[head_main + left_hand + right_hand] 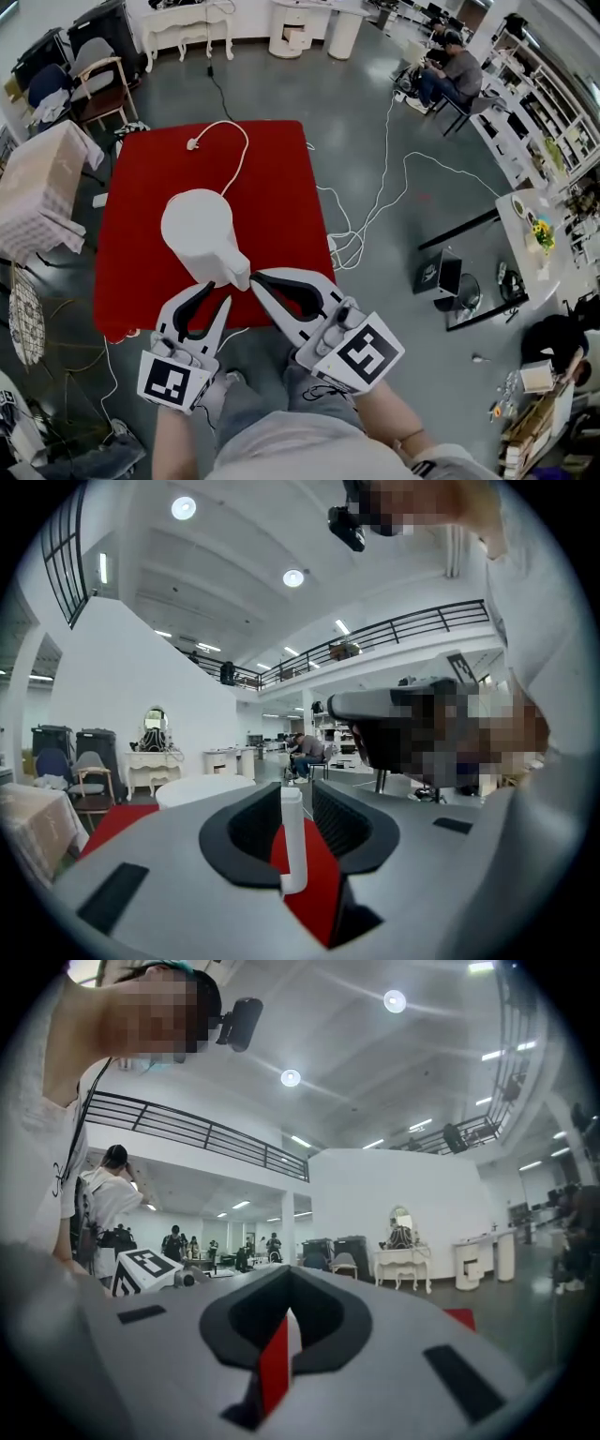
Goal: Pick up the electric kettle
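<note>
Two grippers: left gripper (217,291) gapes around the electric kettle (199,225) handle (292,841); right gripper (255,277) is pinched together, empty. Closing off-centre may let the handle slip.

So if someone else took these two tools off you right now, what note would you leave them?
Left gripper: jaws open, with the handle of the kettle standing between them, not clamped.
Right gripper: jaws shut, empty, tips close beside the handle.
Kettle: upright on the red table; its cord lies on the table beyond it.
Done: left jaws are placed around the handle.
Left: close the left jaws on the handle, then lift, probably minding the cord.
</note>
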Available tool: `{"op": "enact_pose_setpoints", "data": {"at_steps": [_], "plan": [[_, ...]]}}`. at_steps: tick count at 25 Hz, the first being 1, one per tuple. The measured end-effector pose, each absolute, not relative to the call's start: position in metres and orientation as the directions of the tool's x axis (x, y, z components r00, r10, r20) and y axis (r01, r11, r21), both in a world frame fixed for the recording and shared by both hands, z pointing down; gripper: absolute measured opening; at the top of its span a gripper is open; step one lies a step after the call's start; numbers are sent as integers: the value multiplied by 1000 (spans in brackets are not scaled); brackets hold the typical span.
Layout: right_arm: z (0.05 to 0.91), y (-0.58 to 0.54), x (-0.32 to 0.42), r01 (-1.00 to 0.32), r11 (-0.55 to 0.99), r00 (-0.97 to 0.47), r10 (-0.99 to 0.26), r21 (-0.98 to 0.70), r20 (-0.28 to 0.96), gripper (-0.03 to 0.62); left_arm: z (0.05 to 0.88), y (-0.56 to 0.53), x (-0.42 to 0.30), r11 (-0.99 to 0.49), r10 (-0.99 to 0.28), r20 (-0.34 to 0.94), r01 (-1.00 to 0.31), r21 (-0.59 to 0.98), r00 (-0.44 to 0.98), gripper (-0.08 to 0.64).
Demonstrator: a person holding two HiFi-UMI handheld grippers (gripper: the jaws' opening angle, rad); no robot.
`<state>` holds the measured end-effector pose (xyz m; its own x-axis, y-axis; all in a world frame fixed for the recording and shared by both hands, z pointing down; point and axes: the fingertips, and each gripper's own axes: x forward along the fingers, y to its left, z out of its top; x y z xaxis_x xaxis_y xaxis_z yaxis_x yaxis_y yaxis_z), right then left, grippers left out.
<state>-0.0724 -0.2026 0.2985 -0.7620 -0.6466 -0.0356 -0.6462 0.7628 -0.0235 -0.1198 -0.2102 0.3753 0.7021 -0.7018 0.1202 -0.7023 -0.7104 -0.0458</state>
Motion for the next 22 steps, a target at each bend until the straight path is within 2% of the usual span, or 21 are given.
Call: {"op": "enact_pose_setpoints", "data": {"at_steps": [12,22], "plan": [[313,-203,-66,-811,584,-584,-811,-19,1,6,430,-238,-108,-780,-620,159,-625,-24,768,123],[316,-192,-51,-871,491,-490,-871,15,41,6,464,-254,-78,-794,-599,195,-607,-22,776,130]]}}
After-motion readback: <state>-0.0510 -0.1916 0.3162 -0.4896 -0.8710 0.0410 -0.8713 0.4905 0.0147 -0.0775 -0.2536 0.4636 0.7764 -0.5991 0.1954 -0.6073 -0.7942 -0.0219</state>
